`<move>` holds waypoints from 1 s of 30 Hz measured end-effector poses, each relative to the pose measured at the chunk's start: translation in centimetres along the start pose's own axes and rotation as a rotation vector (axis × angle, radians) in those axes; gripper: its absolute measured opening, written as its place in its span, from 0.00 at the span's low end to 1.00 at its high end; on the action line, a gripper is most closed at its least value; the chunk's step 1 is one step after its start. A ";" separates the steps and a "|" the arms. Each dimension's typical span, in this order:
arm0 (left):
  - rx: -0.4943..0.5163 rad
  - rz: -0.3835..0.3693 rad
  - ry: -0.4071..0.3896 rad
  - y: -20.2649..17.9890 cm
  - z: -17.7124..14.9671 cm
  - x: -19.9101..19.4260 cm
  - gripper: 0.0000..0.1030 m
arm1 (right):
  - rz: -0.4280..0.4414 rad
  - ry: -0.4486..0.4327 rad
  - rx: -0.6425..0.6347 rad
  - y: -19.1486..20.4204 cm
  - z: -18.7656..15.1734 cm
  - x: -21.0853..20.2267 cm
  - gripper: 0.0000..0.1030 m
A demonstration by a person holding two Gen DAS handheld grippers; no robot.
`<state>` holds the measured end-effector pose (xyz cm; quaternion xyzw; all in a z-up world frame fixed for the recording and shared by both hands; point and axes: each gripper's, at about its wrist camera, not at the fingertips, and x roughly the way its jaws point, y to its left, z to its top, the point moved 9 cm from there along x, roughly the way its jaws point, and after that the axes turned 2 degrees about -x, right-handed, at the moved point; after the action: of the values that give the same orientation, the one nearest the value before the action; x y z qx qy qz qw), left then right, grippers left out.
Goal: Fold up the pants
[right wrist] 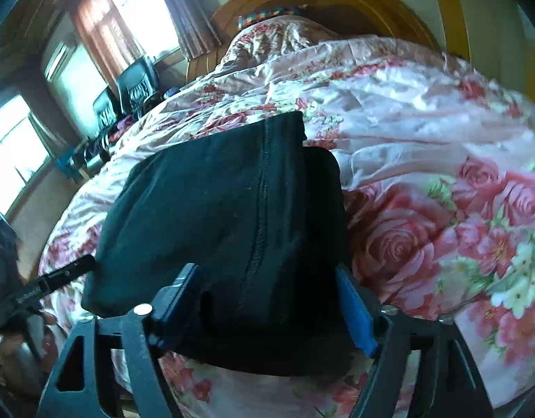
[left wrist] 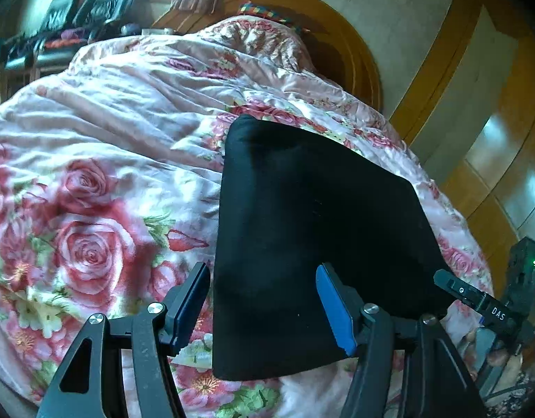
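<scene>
pants folded on bed, both tools released.

black pants (right wrist: 225,216) lie flat on the floral bed (right wrist: 424,132), long axis running away from the tools; right tool (right wrist: 267,310) gapes over the near edge, left tool (left wrist: 264,313) gapes empty at the near left corner.

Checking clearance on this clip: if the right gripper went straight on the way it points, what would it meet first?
Probably the folded black pants: they fill the space ahead of the open right gripper, lying on the floral quilt. Depth is unclear.
</scene>
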<state>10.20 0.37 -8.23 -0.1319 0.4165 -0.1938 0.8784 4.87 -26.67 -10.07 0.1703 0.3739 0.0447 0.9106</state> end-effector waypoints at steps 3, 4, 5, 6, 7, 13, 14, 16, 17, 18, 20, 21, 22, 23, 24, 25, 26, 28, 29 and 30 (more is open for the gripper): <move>0.006 -0.027 0.018 0.1 0.1 0.5 0.67 | 0.028 0.031 0.080 -1.2 -0.2 0.6 0.81; 0.012 -0.030 0.027 0.2 0.2 0.7 0.69 | 0.063 0.049 0.125 -1.7 -0.3 1.0 0.81; 0.012 -0.040 0.040 0.3 0.2 1.1 0.71 | 0.096 0.058 0.159 -1.9 -0.4 1.2 0.83; 0.004 -0.051 0.050 0.4 0.2 1.3 0.72 | 0.137 0.063 0.210 -2.4 -0.4 1.4 0.83; -0.014 -0.071 0.070 0.6 0.2 1.6 0.72 | 0.161 0.066 0.236 -2.5 -0.5 1.6 0.83; -0.104 -0.188 0.151 1.1 -0.2 2.5 0.73 | 0.286 0.118 0.321 -2.4 -1.1 3.3 0.83; -0.124 -0.228 0.177 1.0 -0.4 2.8 0.73 | 0.293 0.123 0.321 -2.4 -1.0 3.5 0.83; -0.157 -0.259 0.203 1.1 -0.8 3.2 0.75 | 0.297 0.126 0.308 -2.0 -1.0 3.9 0.83; -0.171 -0.277 0.213 1.1 -0.9 3.4 0.77 | 0.296 0.126 0.300 -1.8 -0.9 4.1 0.83; -0.188 -0.295 0.228 1.1 -1.1 3.6 0.77 | 0.295 0.126 0.294 -1.7 -1.0 4.1 0.83; -0.214 -0.320 0.250 0.9 -1.4 4.1 0.79 | 0.299 0.123 0.289 -1.5 -0.8 4.3 0.83; -0.214 -0.323 0.252 0.7 -1.4 4.2 0.79 | 0.304 0.122 0.284 -1.4 -0.7 4.3 0.83; -0.205 -0.318 0.252 0.5 -1.4 4.2 0.79 | 0.311 0.122 0.277 -1.1 -0.5 4.5 0.83; -0.197 -0.315 0.250 0.3 -1.5 4.2 0.79 | 0.316 0.123 0.270 -1.1 -0.3 4.7 0.83; -0.190 -0.308 0.247 0.0 -1.5 4.2 0.79 | 0.318 0.122 0.252 -0.7 -0.3 4.8 0.83; -0.183 -0.297 0.241 -0.1 -1.6 4.2 0.79 | 0.315 0.121 0.241 -0.7 -0.2 4.9 0.83; -0.175 -0.285 0.232 -0.2 -1.6 4.2 0.79 | 0.306 0.122 0.227 -0.7 -0.2 5.1 0.82; -0.162 -0.259 0.214 -0.4 -1.6 4.1 0.79 | 0.283 0.118 0.200 -0.6 -0.4 5.1 0.80; -0.153 -0.246 0.206 -0.5 -1.6 4.0 0.77 | 0.274 0.113 0.189 -0.6 -0.4 5.1 0.78; -0.139 -0.228 0.193 -0.8 -1.6 3.9 0.75 | 0.269 0.108 0.174 -0.5 -0.3 5.0 0.77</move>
<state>11.00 -2.22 -11.57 -0.2194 0.4939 -0.2748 0.7952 8.18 -25.96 -13.78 0.2943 0.3985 0.1425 0.8569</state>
